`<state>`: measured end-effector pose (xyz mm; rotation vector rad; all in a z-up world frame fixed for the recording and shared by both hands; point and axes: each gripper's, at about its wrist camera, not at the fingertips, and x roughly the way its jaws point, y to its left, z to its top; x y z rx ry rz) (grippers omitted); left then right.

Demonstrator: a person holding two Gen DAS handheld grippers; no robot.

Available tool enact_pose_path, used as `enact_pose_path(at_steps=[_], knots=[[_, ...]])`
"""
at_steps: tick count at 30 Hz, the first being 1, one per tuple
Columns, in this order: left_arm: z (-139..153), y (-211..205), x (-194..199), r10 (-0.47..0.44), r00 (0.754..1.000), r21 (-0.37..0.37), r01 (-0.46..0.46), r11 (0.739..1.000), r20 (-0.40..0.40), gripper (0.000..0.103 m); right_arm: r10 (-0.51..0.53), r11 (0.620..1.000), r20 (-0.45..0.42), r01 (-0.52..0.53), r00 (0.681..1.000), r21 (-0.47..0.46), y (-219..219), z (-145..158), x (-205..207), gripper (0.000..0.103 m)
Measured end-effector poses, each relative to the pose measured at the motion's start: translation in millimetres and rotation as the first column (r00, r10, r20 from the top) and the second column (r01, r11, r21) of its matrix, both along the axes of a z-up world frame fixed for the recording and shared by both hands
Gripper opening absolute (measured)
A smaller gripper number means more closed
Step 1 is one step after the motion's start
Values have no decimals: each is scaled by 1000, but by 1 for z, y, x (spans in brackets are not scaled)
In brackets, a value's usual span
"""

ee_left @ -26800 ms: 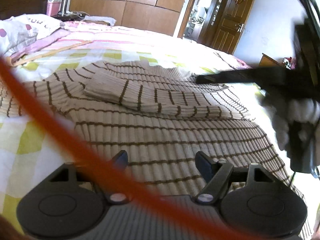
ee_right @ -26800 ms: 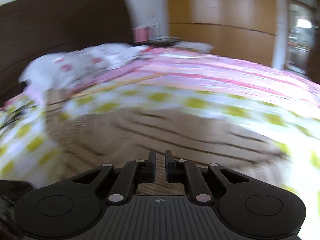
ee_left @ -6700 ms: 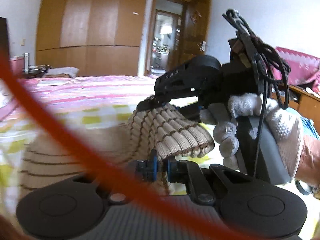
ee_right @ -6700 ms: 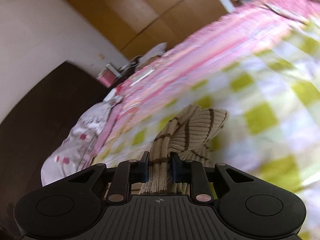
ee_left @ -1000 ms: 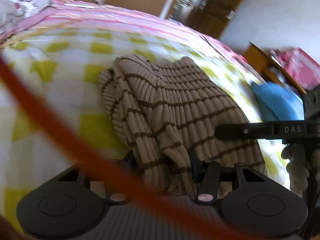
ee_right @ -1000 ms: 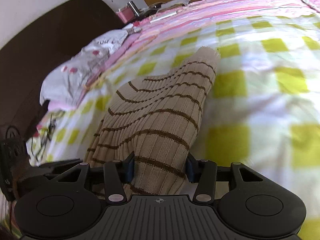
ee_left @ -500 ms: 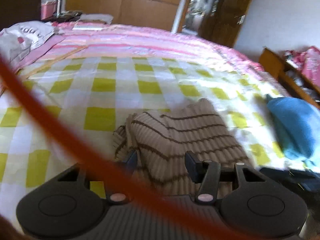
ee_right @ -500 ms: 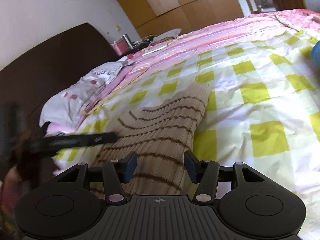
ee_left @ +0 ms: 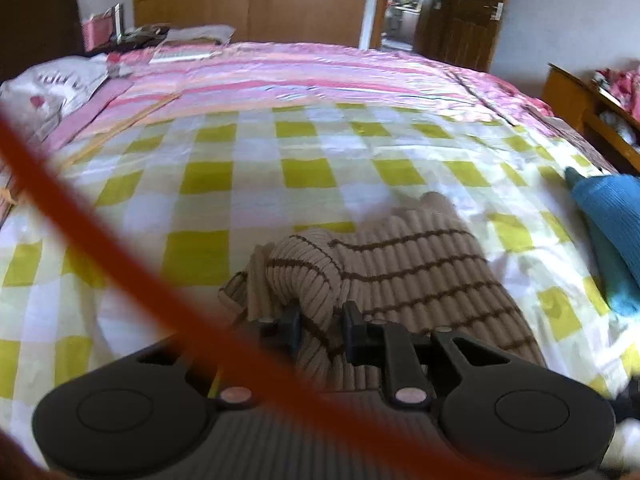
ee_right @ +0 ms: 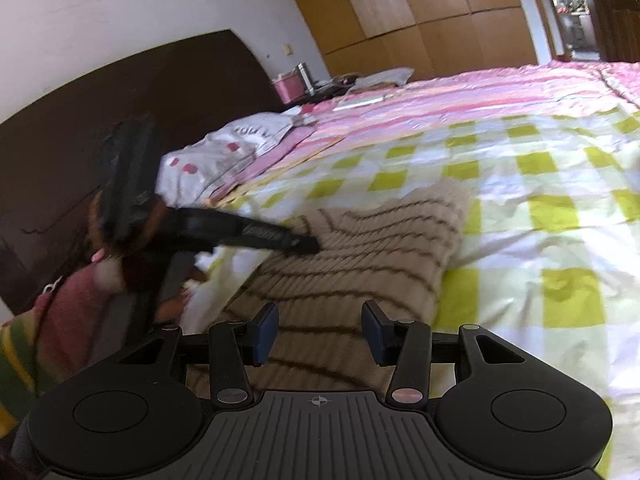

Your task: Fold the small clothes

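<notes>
A beige ribbed sweater with brown stripes (ee_left: 416, 264) lies folded on the yellow-checked bedsheet (ee_left: 248, 184). My left gripper (ee_left: 319, 330) is shut on a raised fold at the sweater's near left edge. In the right wrist view the same sweater (ee_right: 360, 256) lies ahead, with the left gripper's black fingers (ee_right: 256, 236) reaching onto its left side. My right gripper (ee_right: 319, 338) is open and empty, just above the sweater's near end.
A blue garment (ee_left: 612, 224) lies on the bed to the right. A pink striped quilt (ee_left: 304, 76) and a grey pillow (ee_right: 228, 156) lie further back. A dark headboard (ee_right: 120, 128), a wooden wardrobe (ee_left: 252, 0) and a door (ee_left: 452, 12) stand beyond.
My left gripper has closed on the sweater's left fold. My right gripper stays open and has drawn back and tilted up a little.
</notes>
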<state>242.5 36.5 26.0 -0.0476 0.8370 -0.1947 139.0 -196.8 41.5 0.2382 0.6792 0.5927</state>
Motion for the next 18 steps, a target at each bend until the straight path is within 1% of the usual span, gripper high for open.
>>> enact_pose_path(at_steps=[1,3,4,5,7,8,9,11,13,14,15,16,18], knots=[[-3,1,4,4,1000,3,-4,1000,-13,35,10,1000,0,-10,1000,-5,5,0,-2,47],[-7,4,10,16,999,-14,-16,1000,-30,36,39,999,-1,-39,999,-17,16,0,-4,47],[-7,5,10,16,999,-28,-17,999,-29,30,56,998,-7,-56,998,-15,23,0,-5,47],[-6,7,8,13,1000,-47,-14,999,-24,21,78,997,-14,-78,997,-14,30,0,-7,45],[4,13,1,16,1000,-71,-15,997,9,20,114,993,-19,-115,993,-29,45,-2,-10,42],[9,16,-3,15,999,-78,-12,997,33,19,130,991,-20,-130,991,-33,52,-3,-11,37],[16,22,-10,14,998,-98,-8,995,63,19,148,988,-22,-149,989,-34,59,-3,-12,35],[22,33,-17,22,996,-133,-10,991,88,19,175,984,-25,-175,984,-28,72,-3,-13,34],[15,42,-19,35,995,-106,-25,994,94,19,193,981,-38,-194,981,-23,86,-6,-12,34],[6,46,-17,47,996,-100,-39,994,73,19,202,979,-51,-204,978,-27,94,-11,-9,34],[-5,52,-13,59,997,-104,-54,993,42,20,211,976,-60,-213,976,-38,104,-16,-7,34],[-16,57,-11,65,997,-107,-61,992,32,21,210,976,-79,-214,975,-47,111,-23,-4,34],[-20,64,-11,63,997,-128,-56,990,46,23,199,977,-124,-206,972,-45,123,-38,3,34]])
